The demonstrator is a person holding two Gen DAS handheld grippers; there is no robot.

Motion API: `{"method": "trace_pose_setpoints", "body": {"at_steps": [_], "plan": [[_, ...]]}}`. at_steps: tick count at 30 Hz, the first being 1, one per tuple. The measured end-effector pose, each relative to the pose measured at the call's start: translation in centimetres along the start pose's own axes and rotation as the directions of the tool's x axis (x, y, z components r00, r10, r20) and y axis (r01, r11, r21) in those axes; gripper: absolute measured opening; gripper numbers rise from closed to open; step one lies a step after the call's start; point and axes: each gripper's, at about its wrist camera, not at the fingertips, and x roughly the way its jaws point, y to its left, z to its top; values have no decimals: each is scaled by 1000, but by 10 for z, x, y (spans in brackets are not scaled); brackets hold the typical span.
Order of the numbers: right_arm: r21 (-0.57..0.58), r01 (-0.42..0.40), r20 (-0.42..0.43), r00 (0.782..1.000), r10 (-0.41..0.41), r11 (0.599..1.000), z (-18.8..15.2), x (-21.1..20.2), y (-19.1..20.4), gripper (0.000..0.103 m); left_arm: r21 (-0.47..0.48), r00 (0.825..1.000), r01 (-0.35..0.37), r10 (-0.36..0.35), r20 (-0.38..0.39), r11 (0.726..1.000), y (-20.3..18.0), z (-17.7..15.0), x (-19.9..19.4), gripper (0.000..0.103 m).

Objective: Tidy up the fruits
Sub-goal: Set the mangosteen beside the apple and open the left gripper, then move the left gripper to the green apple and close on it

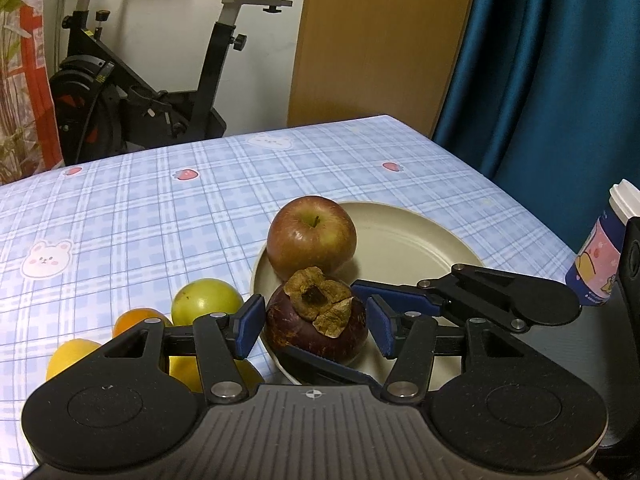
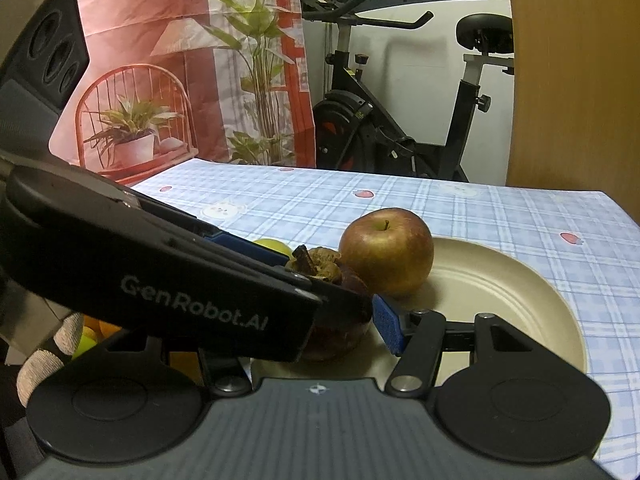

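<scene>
A dark purple mangosteen (image 1: 316, 320) with a dry brown cap is at the near edge of the cream plate (image 1: 420, 240), just in front of a red-green apple (image 1: 312, 236). My left gripper (image 1: 316, 320) has its blue pads (image 1: 250, 328) against the mangosteen's left and right sides. My right gripper (image 1: 344, 328) reaches in from the right, one finger behind the fruit and one in front of it. In the right wrist view the left gripper (image 2: 312, 276) crosses over the mangosteen (image 2: 340, 320) and hides the right gripper's (image 2: 316, 332) left finger. Apple (image 2: 388, 252) and plate (image 2: 500, 288) show there too.
A green fruit (image 1: 206, 300), an orange (image 1: 138, 320) and yellow fruits (image 1: 72, 356) lie on the checked tablecloth left of the plate. A lidded paper cup (image 1: 600, 264) stands at the table's right edge. An exercise bike (image 1: 140, 92) stands beyond the table. A gloved hand (image 2: 44, 356) shows lower left.
</scene>
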Motion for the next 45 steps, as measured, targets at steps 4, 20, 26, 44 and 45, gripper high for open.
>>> {"method": "trace_pose_setpoints", "body": {"at_steps": [4, 20, 26, 44, 45], "plan": [[5, -8, 2, 1000, 8, 1000, -1, 0, -4, 61, -2, 1000, -4, 4, 1, 1000, -1, 0, 1, 59], [16, 19, 22, 1000, -19, 1000, 0, -15, 3, 76, -58, 996, -76, 79, 51, 995, 8, -2, -34, 69], [69, 3, 26, 1000, -5, 998, 5, -23, 3, 76, -101, 988, -133, 141, 69, 986, 18, -6, -60, 69], [56, -63, 15, 998, 62, 996, 10, -45, 27, 76, -286, 960, -231, 266, 88, 930, 58, -53, -148, 69], [49, -69, 9, 998, 68, 996, 10, -46, 29, 76, -294, 962, -220, 256, 91, 930, 59, -54, -149, 69]]}}
